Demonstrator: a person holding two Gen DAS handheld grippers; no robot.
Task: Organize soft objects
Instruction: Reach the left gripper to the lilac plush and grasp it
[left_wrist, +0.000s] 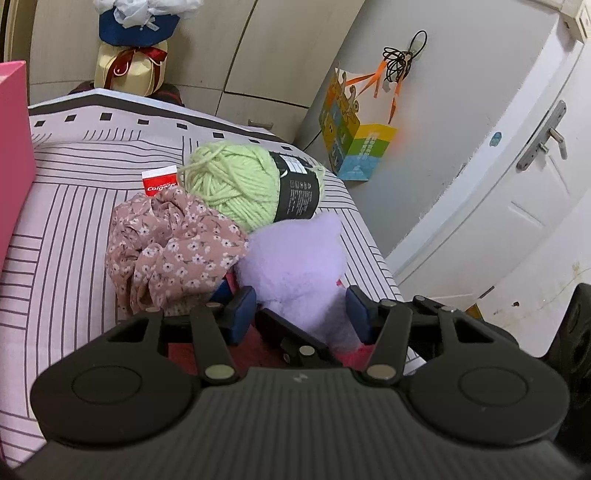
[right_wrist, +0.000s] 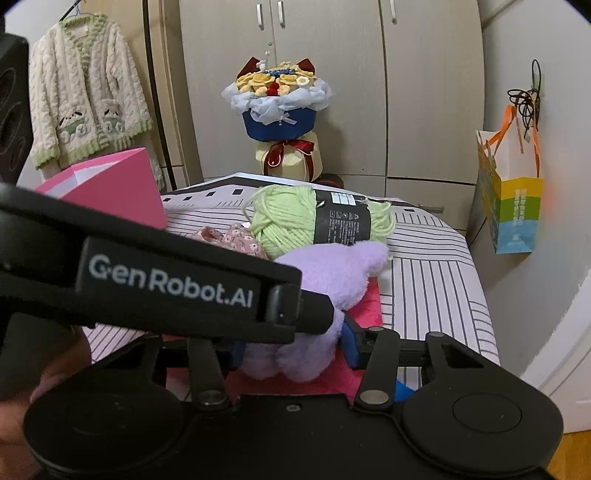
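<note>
A: Left wrist view: what step is in hand?

B: Both grippers pinch the purple plush toy (left_wrist: 295, 269) on the striped bed (left_wrist: 66, 221); left gripper (left_wrist: 301, 314) and right gripper (right_wrist: 291, 350) each squeeze it. Next, I judge, lift together.

A: Obstacles?

B: Green yarn skein (left_wrist: 240, 184) and floral cloth (left_wrist: 170, 247) touch it; a pink box (right_wrist: 122, 184) stands nearby
</note>
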